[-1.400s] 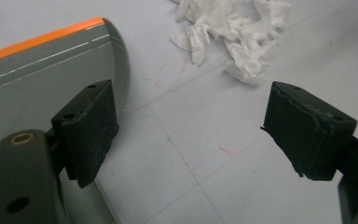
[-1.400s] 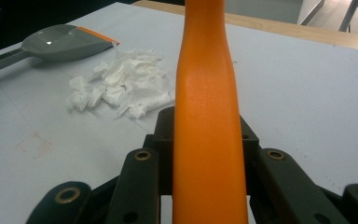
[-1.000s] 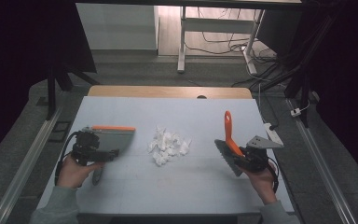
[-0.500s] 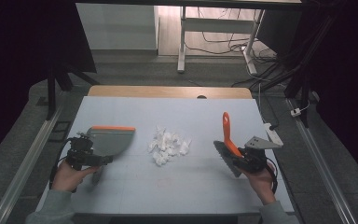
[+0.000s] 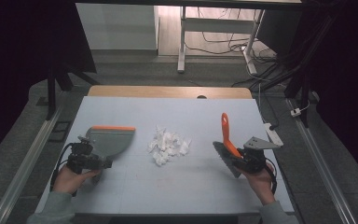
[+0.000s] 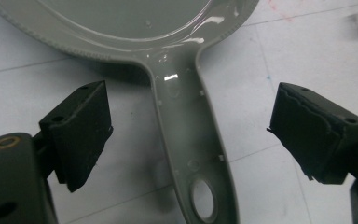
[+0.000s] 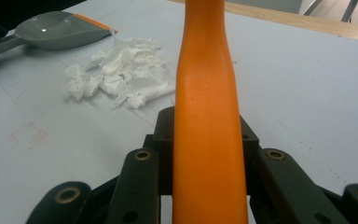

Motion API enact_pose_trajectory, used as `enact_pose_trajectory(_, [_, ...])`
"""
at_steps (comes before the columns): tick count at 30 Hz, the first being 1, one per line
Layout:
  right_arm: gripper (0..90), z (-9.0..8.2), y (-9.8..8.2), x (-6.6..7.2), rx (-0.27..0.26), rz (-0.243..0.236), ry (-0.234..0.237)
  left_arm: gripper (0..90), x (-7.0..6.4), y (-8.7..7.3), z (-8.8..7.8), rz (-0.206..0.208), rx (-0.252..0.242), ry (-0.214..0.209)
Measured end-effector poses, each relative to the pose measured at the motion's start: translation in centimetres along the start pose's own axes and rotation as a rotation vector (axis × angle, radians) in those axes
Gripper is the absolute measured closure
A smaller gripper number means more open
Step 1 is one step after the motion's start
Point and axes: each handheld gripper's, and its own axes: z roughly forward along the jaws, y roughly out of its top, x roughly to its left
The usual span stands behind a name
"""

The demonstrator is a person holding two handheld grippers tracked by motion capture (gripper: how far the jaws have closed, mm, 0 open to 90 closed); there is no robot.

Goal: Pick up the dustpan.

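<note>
A grey dustpan (image 5: 109,139) with an orange lip lies flat on the white table (image 5: 177,112) at the left. Its handle (image 6: 186,126) runs between the jaws of my left gripper (image 5: 87,158), which stand open, both pads clear of it. A heap of crumpled white paper scraps (image 5: 168,145) sits at the table's middle. At the right, my right gripper (image 5: 247,158) is shut on the orange handle (image 7: 205,70) of a brush (image 5: 225,133), bristles low and handle pointing away. The right gripper view also takes in the dustpan (image 7: 56,30) and scraps (image 7: 121,70).
A wooden strip (image 5: 168,91) borders the table's far edge. Metal rails run along both sides. A white power strip (image 5: 272,133) lies off the right edge. Desk legs and cables stand on the floor beyond.
My left hand has sunk and drawn back toward the near edge along the dustpan's handle. The dustpan, the scraps and the right hand with the brush have stayed put.
</note>
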Motion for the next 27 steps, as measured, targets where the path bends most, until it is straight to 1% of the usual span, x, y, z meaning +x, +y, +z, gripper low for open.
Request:
enact_pose_trajectory(2, [70.6, 0.0, 0.0, 0.0, 0.002, -0.001, -0.001, 14.4, 0.1, 0.0, 0.3, -0.006, 0.004, -0.003])
enact_pose_trajectory(6, [70.6, 0.0, 0.0, 0.0, 0.002, -0.001, -0.002, 15.5, 0.4, 0.0, 0.8, -0.026, -0.002, -0.007])
enact_pose_trajectory(12, [70.6, 0.1, -0.1, 0.0, 0.005, -0.001, -0.004, 20.2, 0.7, 0.0, 1.3, -0.045, -0.008, -0.015])
enact_pose_trajectory(13, [70.6, 0.1, -0.1, 0.0, 0.005, -0.002, -0.003, 22.9, 0.6, 0.0, 1.4, -0.045, -0.007, -0.014])
enact_pose_trajectory(14, [70.6, 0.1, -0.1, 0.0, 0.005, -0.002, -0.003, 22.9, 0.6, -0.1, 1.5, -0.044, -0.009, -0.015])
enact_pose_trajectory(15, [70.6, 0.1, -0.1, 0.0, 0.005, -0.003, -0.003, 25.8, 0.6, -0.1, 1.6, -0.044, -0.010, -0.017])
enact_pose_trajectory(16, [70.6, 0.1, -0.1, 0.0, 0.005, -0.003, -0.003, 25.8, 0.6, -0.1, 1.6, -0.046, -0.010, -0.018])
enact_pose_trajectory(18, [70.6, 0.1, -0.1, 0.0, 0.005, -0.003, -0.003, 31.1, 0.7, -0.1, 1.7, -0.051, -0.014, -0.019])
enact_pose_trajectory(19, [70.6, 0.1, -0.1, 0.0, 0.005, -0.002, -0.004, 32.4, 0.7, -0.1, 1.8, -0.059, -0.020, -0.022])
enact_pose_trajectory(23, [70.6, 0.1, -0.1, 0.0, 0.006, -0.002, -0.004, 36.7, 0.8, -0.1, 2.0, -0.062, -0.020, -0.028])
enact_pose_trajectory(27, [70.6, 0.2, -0.1, -0.1, 0.016, 0.008, -0.019, 41.1, 0.8, -0.1, 2.0, -0.063, -0.027, -0.027])
